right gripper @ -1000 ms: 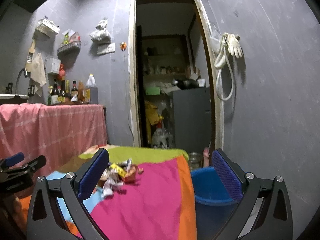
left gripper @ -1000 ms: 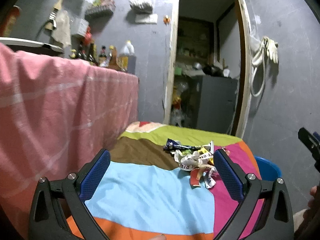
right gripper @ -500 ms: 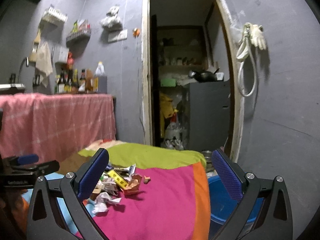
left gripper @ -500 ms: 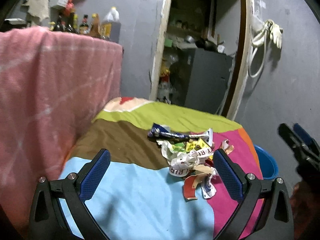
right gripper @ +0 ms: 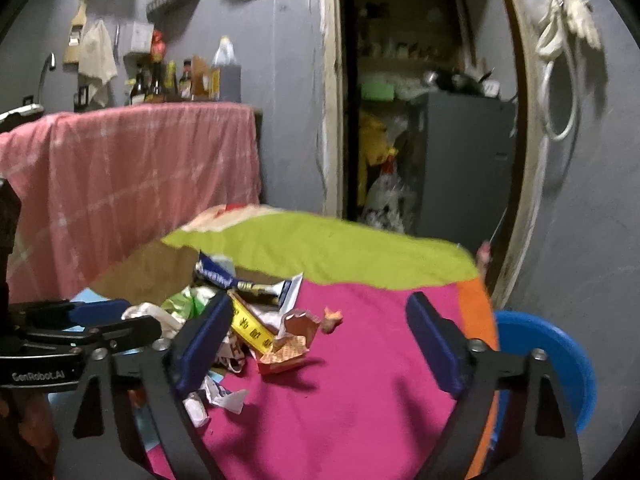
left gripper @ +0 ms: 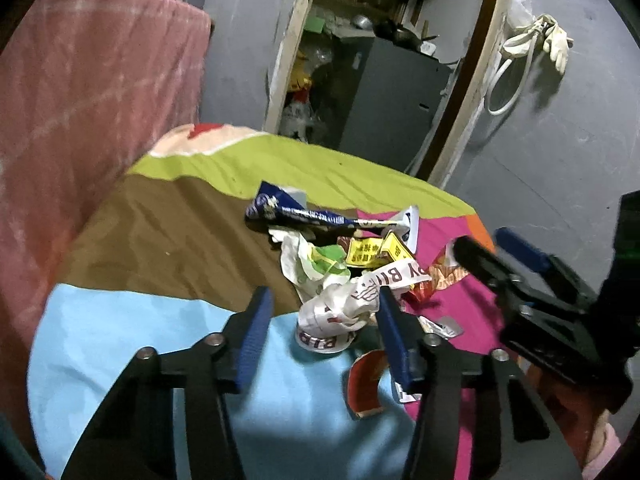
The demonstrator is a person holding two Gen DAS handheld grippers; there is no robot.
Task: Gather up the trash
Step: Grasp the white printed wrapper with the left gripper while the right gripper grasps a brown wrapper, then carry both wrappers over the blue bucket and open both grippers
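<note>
A pile of trash lies on a table under a many-coloured cloth [left gripper: 168,232]. It holds a dark blue wrapper [left gripper: 296,212], yellow packets [left gripper: 364,250] and a crumpled white wrapper with red letters [left gripper: 340,308]. My left gripper [left gripper: 324,320] hangs over the white wrapper, its jaws closing around it. The right pad is at the wrapper's edge and the left pad stands apart. My right gripper [right gripper: 320,340] is closing over an orange crumpled wrapper [right gripper: 288,346] on the pink patch, and its pads do not touch it. The left gripper [right gripper: 100,320] is close on its left.
A blue bin [right gripper: 552,360] stands beside the table's right edge. A counter draped in pink cloth [right gripper: 132,176] with bottles rises on the left. Behind the table is an open doorway [right gripper: 420,120] with a grey cabinet. A hose and gloves [right gripper: 568,40] hang on the right wall.
Both grippers have come forward and tipped down over the trash pile. Their jaws have narrowed, the left much more. The white wrapper now sits between the left fingers.
</note>
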